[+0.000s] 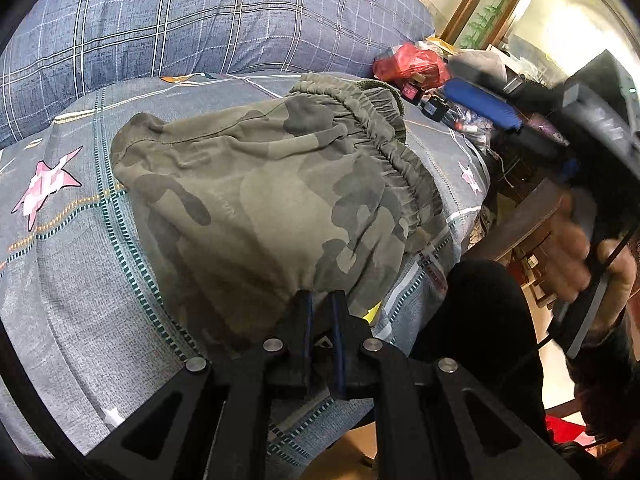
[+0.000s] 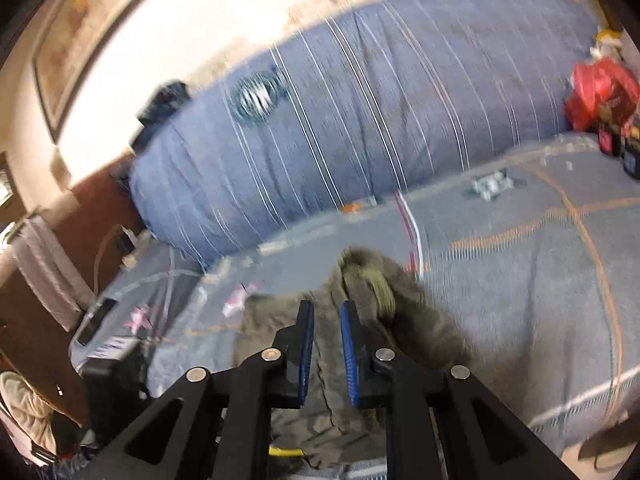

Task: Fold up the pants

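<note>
Camouflage green pants lie bunched on the bed, their elastic waistband toward the far right. My left gripper is shut on the near edge of the pants fabric. In the right wrist view, which is blurred, my right gripper hovers with its blue pads slightly apart over a crumpled part of the pants, holding nothing. The right gripper's body and the hand that holds it show at the right of the left wrist view.
The bed has a grey-blue sheet with pink stars. A plaid blue duvet is rolled along the far side. A red plastic bag and small clutter sit at the bed's far corner. The bed edge drops off near me.
</note>
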{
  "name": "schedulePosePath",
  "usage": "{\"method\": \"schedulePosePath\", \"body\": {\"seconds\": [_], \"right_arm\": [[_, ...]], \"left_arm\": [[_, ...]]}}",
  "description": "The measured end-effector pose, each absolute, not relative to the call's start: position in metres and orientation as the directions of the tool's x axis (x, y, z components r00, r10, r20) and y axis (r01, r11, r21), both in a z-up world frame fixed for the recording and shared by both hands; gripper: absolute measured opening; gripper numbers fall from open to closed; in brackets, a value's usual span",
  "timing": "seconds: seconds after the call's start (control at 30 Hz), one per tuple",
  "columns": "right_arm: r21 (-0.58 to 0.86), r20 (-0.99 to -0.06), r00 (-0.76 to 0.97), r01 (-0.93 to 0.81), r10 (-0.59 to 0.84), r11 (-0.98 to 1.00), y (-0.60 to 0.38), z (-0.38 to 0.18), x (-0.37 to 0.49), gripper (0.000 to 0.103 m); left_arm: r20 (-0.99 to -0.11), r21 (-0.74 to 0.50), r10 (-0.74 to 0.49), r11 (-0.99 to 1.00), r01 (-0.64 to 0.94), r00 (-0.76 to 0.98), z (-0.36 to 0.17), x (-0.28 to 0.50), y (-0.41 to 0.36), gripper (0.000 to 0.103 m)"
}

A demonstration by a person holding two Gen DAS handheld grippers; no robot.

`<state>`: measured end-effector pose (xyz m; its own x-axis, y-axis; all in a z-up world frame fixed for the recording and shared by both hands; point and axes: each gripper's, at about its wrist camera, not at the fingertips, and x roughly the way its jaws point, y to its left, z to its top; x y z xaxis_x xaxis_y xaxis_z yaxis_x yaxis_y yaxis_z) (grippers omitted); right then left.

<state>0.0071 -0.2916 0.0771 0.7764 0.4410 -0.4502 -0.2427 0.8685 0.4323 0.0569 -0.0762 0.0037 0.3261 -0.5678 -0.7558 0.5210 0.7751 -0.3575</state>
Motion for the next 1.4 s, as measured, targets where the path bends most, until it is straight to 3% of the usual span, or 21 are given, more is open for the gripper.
{"method": "schedulePosePath", "body": {"seconds": [0.03, 0.07, 0.1, 0.27, 0.47, 0.63, 1.03, 1.13, 1.17, 1.23, 1.3, 1.4], "right_arm": [[0.436, -0.425, 0.789, -0.253, 0.445, 0.864, -0.294, 0.083, 0.004, 0.051], [0.440, -0.373, 0.812, -0.270, 0.448, 0.856, -0.298, 0.091, -0.001, 0.076], [0.437, -0.340, 0.826, -0.283, 0.449, 0.854, -0.300, 0.097, -0.004, 0.083], [0.424, -0.290, 0.847, -0.304, 0.446, 0.853, -0.300, 0.116, -0.012, 0.086], [0.528, -0.279, 0.801, -0.333, 0.530, 0.781, -0.304, 0.107, -0.004, 0.100], [0.600, -0.256, 0.764, -0.355, 0.592, 0.717, -0.310, 0.100, -0.002, 0.103], [0.345, -0.535, 0.690, -0.349, 0.488, 0.871, -0.257, 0.054, 0.016, 0.102], [0.357, -0.550, 0.683, -0.326, 0.479, 0.875, -0.256, 0.043, 0.031, 0.089], [0.354, -0.565, 0.679, -0.314, 0.469, 0.881, -0.255, 0.040, 0.036, 0.078], [0.321, -0.606, 0.670, -0.287, 0.429, 0.902, -0.252, 0.034, 0.045, 0.069], [0.270, -0.653, 0.665, -0.241, 0.362, 0.932, -0.251, 0.027, 0.051, 0.029], [0.265, -0.635, 0.691, -0.227, 0.347, 0.937, -0.258, 0.032, 0.042, 0.018]], "left_arm": [[-0.757, -0.355, -0.567, 0.775, 0.522, 0.326, 0.004, 0.057, -0.077, 0.009], [-0.758, -0.352, -0.564, 0.776, 0.524, 0.327, 0.004, 0.057, -0.078, 0.009], [-0.759, -0.350, -0.563, 0.776, 0.524, 0.328, 0.004, 0.057, -0.078, 0.009], [-0.758, -0.352, -0.563, 0.778, 0.520, 0.329, 0.004, 0.057, -0.079, 0.009], [-0.758, -0.337, -0.555, 0.783, 0.522, 0.343, 0.009, 0.054, -0.078, 0.009], [-0.727, -0.338, -0.580, 0.768, 0.544, 0.366, 0.024, 0.047, -0.079, 0.009], [-0.752, -0.368, -0.580, 0.765, 0.529, 0.315, -0.002, 0.051, -0.087, 0.009], [-0.754, -0.365, -0.575, 0.768, 0.526, 0.316, -0.004, 0.051, -0.087, 0.008], [-0.756, -0.362, -0.573, 0.770, 0.526, 0.318, -0.004, 0.050, -0.087, 0.008], [-0.757, -0.359, -0.570, 0.772, 0.525, 0.320, -0.005, 0.050, -0.089, 0.008], [-0.757, -0.360, -0.569, 0.773, 0.523, 0.320, -0.004, 0.050, -0.089, 0.008], [-0.758, -0.348, -0.565, 0.773, 0.530, 0.325, 0.000, 0.048, -0.091, 0.009]]}}
